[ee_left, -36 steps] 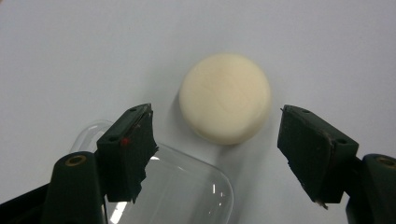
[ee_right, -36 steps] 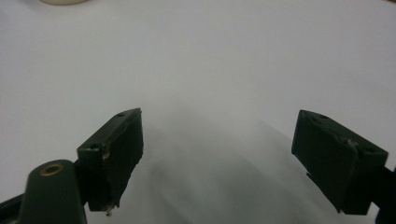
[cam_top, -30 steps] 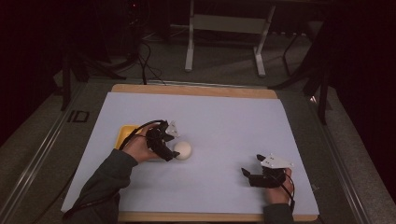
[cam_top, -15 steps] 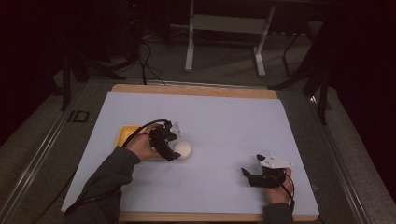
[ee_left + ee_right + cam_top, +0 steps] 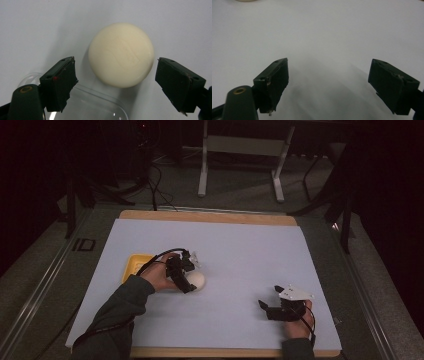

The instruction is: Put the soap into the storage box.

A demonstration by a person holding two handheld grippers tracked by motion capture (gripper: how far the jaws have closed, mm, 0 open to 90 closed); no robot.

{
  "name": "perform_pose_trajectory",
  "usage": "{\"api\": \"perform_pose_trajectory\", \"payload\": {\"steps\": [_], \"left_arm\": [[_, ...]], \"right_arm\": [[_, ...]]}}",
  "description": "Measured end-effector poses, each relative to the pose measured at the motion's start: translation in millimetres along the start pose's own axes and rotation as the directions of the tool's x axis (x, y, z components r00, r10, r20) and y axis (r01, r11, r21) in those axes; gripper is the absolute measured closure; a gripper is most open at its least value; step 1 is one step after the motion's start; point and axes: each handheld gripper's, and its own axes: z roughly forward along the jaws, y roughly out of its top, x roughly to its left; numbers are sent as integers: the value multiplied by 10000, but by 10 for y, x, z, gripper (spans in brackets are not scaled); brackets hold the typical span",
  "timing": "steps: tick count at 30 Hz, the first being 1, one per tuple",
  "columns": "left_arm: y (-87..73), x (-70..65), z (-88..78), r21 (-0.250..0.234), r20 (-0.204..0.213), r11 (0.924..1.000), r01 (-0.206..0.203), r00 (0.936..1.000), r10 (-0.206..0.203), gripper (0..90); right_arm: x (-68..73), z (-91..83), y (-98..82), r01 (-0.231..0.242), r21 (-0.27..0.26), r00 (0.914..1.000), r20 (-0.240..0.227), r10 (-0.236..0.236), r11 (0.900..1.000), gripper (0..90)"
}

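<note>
A round cream bar of soap [image 5: 195,281] [image 5: 121,54] lies on the white table sheet [image 5: 240,250]. My left gripper [image 5: 188,279] [image 5: 116,86] hovers right at it, open, with the jaws standing on either side of the soap's near edge without touching it. A clear plastic piece [image 5: 92,105] lies under the left gripper, below the soap. My right gripper [image 5: 263,307] [image 5: 329,87] rests open near the front right of the sheet, nothing between its jaws.
A yellow dish [image 5: 135,265] sits on the sheet just behind the left hand. The wooden table edge [image 5: 210,216] borders the sheet at the back. Metal stand legs [image 5: 202,170] and cables are on the floor beyond.
The left gripper has edged slightly toward the soap. The right gripper has stayed in place.
</note>
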Motion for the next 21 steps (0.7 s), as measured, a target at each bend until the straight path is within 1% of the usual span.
{"api": "perform_pose_trajectory", "payload": {"steps": [5,6,8,9,10,14,18,21], "left_arm": [[24,-5,33,114,47,9999,-76,10000,75,175],[48,-10,67,252,77,9996,-128,9999,126,173],[62,-6,88,348,89,9993,-157,9998,154,173],[62,-6,88,348,89,9993,-157,9998,154,173],[71,2,113,461,131,9989,-128,9998,122,173],[83,5,154,644,218,9978,-121,9997,107,173],[93,-2,183,699,295,9975,-84,9995,64,173],[116,-1,221,831,313,9964,-162,9994,136,174]], "right_arm": [[1,0,0,1,8,10000,-4,-1,10000,164],[0,0,0,-4,5,10000,-6,4,10000,164],[1,0,0,-1,7,10000,-5,1,10000,164],[1,0,0,-1,7,10000,-5,1,10000,164],[1,1,0,1,5,10000,-2,-1,10000,164],[1,1,1,12,3,10000,-8,-12,10000,164],[2,2,1,10,7,10000,-10,-10,10000,164],[1,2,1,14,3,10000,-10,-14,10000,164]]}}
